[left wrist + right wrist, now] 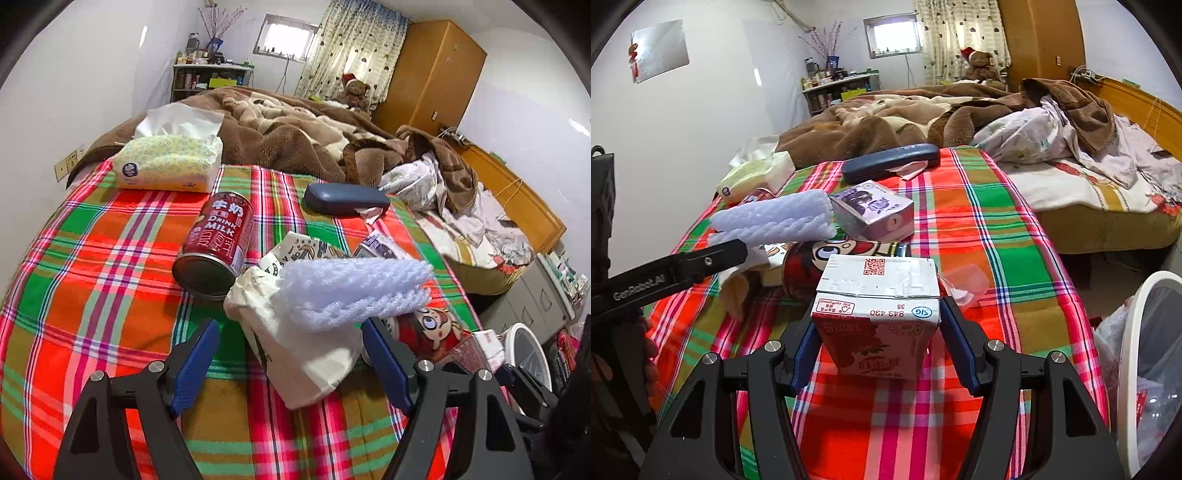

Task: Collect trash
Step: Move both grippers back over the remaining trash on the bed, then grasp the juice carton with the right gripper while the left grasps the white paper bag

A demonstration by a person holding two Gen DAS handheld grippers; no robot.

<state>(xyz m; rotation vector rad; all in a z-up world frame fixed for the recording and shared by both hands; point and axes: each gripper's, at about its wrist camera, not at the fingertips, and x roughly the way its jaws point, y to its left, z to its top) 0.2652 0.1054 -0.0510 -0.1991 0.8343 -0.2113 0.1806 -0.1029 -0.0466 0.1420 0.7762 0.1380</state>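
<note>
My left gripper (290,332) is open around a crumpled white paper bag (295,350) topped by a lilac foam net (351,288) on the plaid bedspread (92,277); its pads stand apart from the bag. A red milk can (216,242) lies on its side to the left. A cartoon-printed red can (428,332) lies to the right. My right gripper (877,321) is shut on a red and white drink carton (877,317). Beyond it lie the cartoon can (827,258), a purple carton (871,214) and the foam net (775,219).
A white bin (1134,369) with a plastic liner stands on the floor at the right of the bed; it also shows in the left wrist view (532,350). A tissue pack (170,162), a dark glasses case (345,199) and a brown blanket (295,129) lie farther back.
</note>
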